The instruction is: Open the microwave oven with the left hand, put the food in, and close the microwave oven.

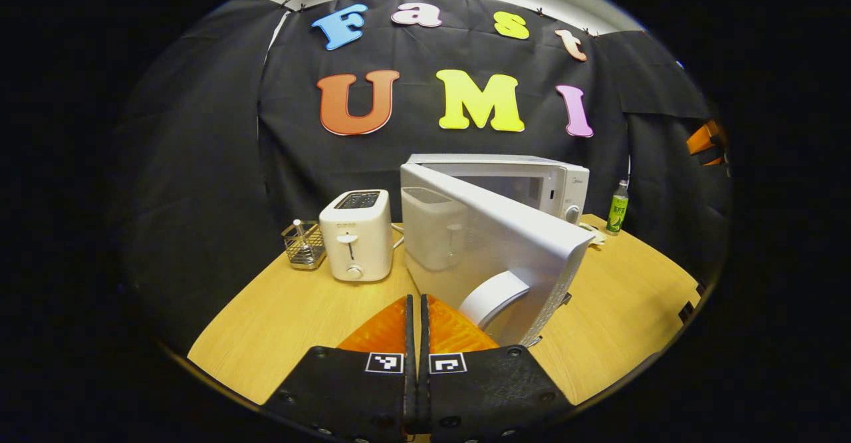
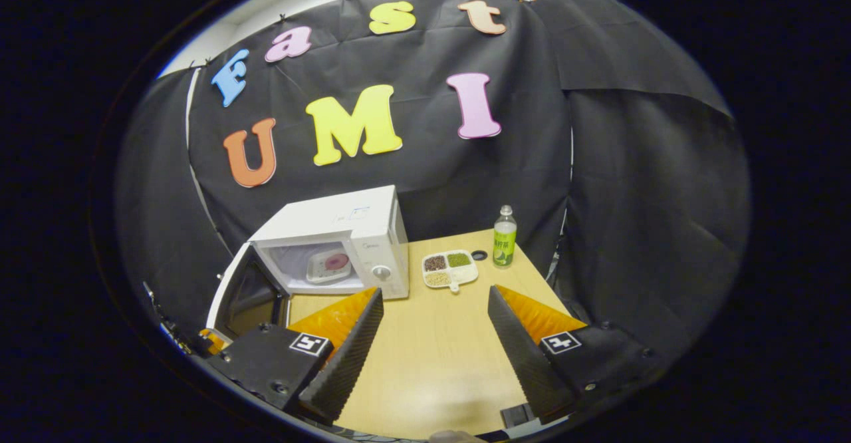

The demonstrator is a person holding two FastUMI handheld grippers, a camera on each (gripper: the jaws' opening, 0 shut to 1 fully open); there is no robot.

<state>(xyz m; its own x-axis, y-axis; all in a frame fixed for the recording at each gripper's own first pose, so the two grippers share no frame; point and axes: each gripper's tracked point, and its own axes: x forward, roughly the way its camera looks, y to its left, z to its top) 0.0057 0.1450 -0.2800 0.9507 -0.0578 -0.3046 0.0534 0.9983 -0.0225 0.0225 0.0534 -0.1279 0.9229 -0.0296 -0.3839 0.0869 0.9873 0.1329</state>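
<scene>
Microwave oven open on worktop; door swung wide. Plate of food inside cavity. Left gripper jaws pressed together, empty, just behind door. Right gripper jaws spread, empty. Risk: push near handle may glance off, or shove oven backward.

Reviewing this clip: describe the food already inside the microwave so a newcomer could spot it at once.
Start at the white microwave on the wooden table, its door swung open. Inside the cavity lies a white plate with a pink ring-shaped item on it. The other dish, a divided tray of grains, sits outside to the microwave's right.
</scene>
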